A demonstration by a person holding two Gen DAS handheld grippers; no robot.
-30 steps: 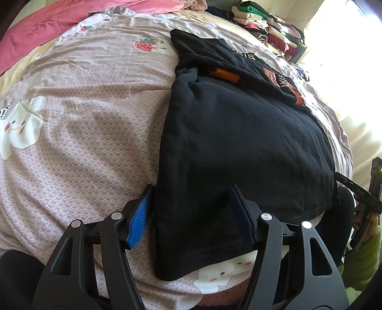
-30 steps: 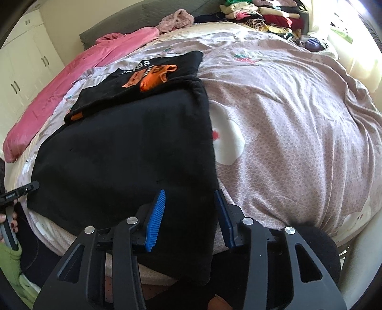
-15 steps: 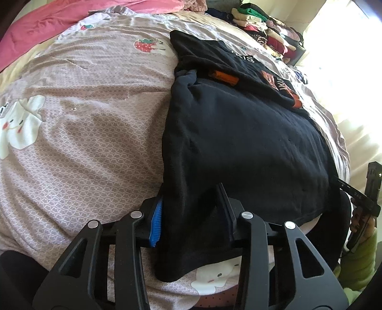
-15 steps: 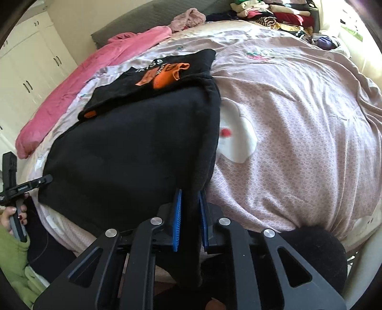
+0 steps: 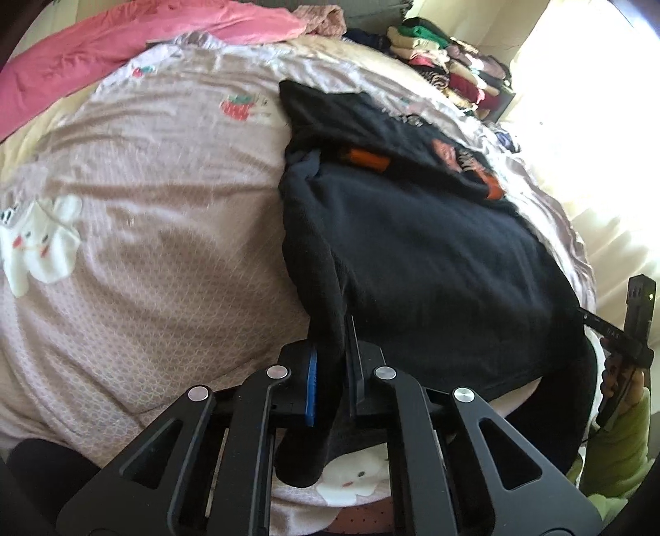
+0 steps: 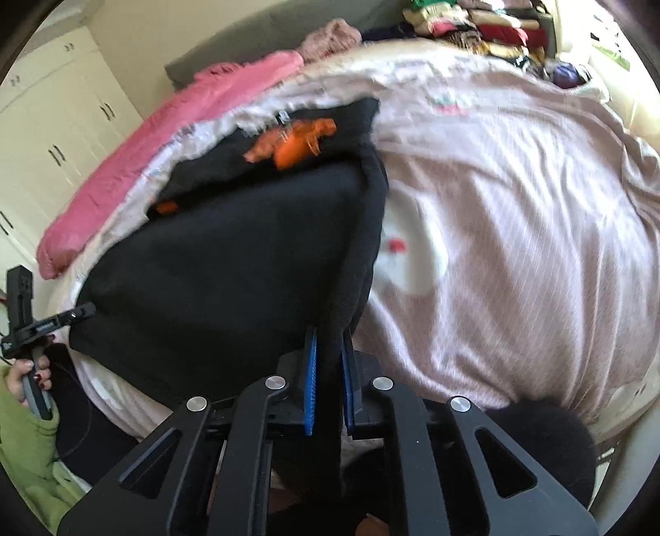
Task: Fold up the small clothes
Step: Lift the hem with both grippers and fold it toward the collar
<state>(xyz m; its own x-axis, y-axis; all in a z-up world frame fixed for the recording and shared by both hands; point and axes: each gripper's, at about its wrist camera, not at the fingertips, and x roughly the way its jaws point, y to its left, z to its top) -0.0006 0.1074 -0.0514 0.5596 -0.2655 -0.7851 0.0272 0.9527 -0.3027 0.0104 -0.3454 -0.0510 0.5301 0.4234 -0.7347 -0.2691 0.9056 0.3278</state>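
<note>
A black shirt (image 5: 433, 255) with an orange print lies partly folded on the bed near its front edge. My left gripper (image 5: 332, 350) is shut on the shirt's near left corner, the dark cloth bunched between its blue pads. In the right wrist view the same black shirt (image 6: 231, 264) spreads out to the left, and my right gripper (image 6: 329, 354) is shut on its near right corner, which is raised a little off the sheet. The orange print (image 6: 293, 142) shows on the far folded part. Each gripper appears at the edge of the other's view.
The bed has a mauve patterned sheet (image 5: 165, 214) with cartoon prints. A pink quilt (image 5: 123, 37) lies along the far side. Stacks of folded clothes (image 5: 449, 70) stand at the back right. White wardrobes (image 6: 53, 136) line the left wall. A green sleeve (image 6: 24, 445) shows low left.
Both grippers have shut on the shirt's near corners, where a second ago their jaws stood open around the hem. The right corner has lifted slightly and the cloth has pulled taut.
</note>
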